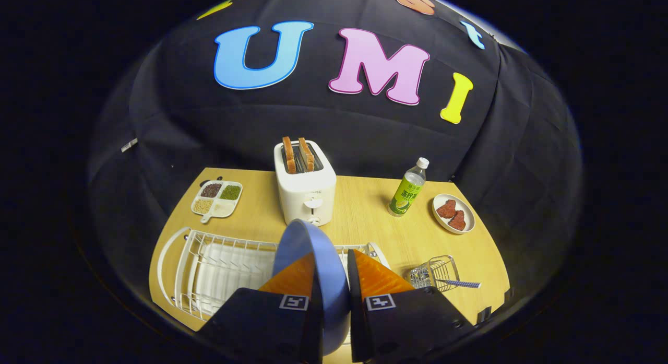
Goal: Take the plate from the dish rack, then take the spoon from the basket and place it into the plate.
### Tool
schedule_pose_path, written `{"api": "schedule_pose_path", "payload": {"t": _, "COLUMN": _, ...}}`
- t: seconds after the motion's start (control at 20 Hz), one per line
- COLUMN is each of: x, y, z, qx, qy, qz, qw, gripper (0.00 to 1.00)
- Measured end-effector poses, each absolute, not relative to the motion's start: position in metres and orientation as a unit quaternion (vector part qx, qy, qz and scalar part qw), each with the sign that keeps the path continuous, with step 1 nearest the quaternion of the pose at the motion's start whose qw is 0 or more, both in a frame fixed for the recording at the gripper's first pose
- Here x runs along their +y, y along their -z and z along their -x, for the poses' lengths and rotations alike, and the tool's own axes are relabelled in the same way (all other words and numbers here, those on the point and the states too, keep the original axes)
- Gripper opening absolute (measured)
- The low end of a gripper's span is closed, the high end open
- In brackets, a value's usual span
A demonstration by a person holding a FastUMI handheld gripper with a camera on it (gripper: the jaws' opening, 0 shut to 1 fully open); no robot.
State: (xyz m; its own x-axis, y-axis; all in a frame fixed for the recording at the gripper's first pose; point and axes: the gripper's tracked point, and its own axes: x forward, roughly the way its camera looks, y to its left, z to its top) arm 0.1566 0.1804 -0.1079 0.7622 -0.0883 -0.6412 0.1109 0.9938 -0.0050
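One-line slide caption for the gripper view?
Claw shut on round blue plate above white wire dish rack; spoon waits in wire basket.

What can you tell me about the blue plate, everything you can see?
The blue plate is round, smooth and plain, a soft periwinkle colour, likely plastic or ceramic. It stands on edge, nearly upright, clamped between the two fingers of the hand-held gripper, which press on its two faces. Its curved rim rises above the fingertips, in front of the white toaster. It is held above the white wire dish rack, which sits on the wooden table. Its lower part runs down between the fingers.
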Motion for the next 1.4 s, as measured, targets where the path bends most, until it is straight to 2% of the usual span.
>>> {"api": "schedule_pose_path", "payload": {"t": 0.25, "x": 0.167, "y": 0.104, "z": -0.148, "qx": 0.347, "qy": 0.017, "qz": -0.065, "qw": 0.936, "gripper": 0.21}}
{"api": "schedule_pose_path", "payload": {"t": 0.4, "x": 0.142, "y": 0.093, "z": -0.120, "qx": 0.347, "qy": -0.012, "qz": -0.104, "qw": 0.932, "gripper": 0.21}}
{"api": "schedule_pose_path", "payload": {"t": 0.75, "x": 0.027, "y": 0.088, "z": -0.016, "qx": 0.346, "qy": 0.010, "qz": -0.178, "qw": 0.921, "gripper": 0.21}}
{"api": "schedule_pose_path", "payload": {"t": 1.1, "x": -0.052, "y": 0.152, "z": 0.067, "qx": 0.380, "qy": 0.033, "qz": -0.237, "qw": 0.893, "gripper": 0.21}}
{"api": "schedule_pose_path", "payload": {"t": 1.4, "x": -0.093, "y": 0.234, "z": 0.060, "qx": 0.407, "qy": 0.015, "qz": -0.240, "qw": 0.881, "gripper": 0.21}}
